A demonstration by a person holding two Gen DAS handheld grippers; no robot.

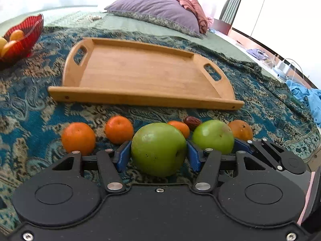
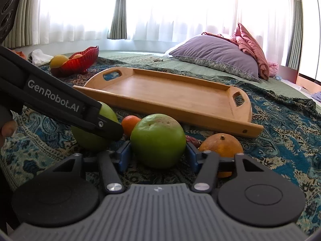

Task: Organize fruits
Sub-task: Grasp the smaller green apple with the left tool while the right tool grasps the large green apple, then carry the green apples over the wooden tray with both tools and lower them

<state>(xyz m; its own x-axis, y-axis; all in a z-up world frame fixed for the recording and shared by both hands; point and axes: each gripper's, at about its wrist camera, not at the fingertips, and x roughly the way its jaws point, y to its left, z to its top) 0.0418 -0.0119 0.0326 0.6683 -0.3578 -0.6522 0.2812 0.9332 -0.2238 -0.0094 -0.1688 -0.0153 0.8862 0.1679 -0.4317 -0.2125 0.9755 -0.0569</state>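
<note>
A row of fruit lies on the patterned blanket in front of an empty wooden tray (image 1: pixel 140 74), also in the right wrist view (image 2: pixel 172 96). My left gripper (image 1: pixel 158 152) is shut on a green apple (image 1: pixel 158 148), blue pads against its sides. My right gripper (image 2: pixel 158 152) is shut on a second green apple (image 2: pixel 158 140), seen from the left wrist (image 1: pixel 213 136). Oranges (image 1: pixel 78 138) (image 1: pixel 119 129) lie to the left, a small orange (image 1: pixel 179 127), a brown date (image 1: pixel 192 122) and another orange (image 1: pixel 240 129) (image 2: pixel 221 144) lie further right.
A red bowl (image 1: pixel 26 38) (image 2: pixel 80 62) holding fruit stands at the far left. A purple pillow (image 1: pixel 158 10) and pink cloth lie at the back of the bed. Blue cloth (image 1: pixel 309 98) lies off the right edge. The left gripper's body (image 2: pixel 60 102) crosses the right view.
</note>
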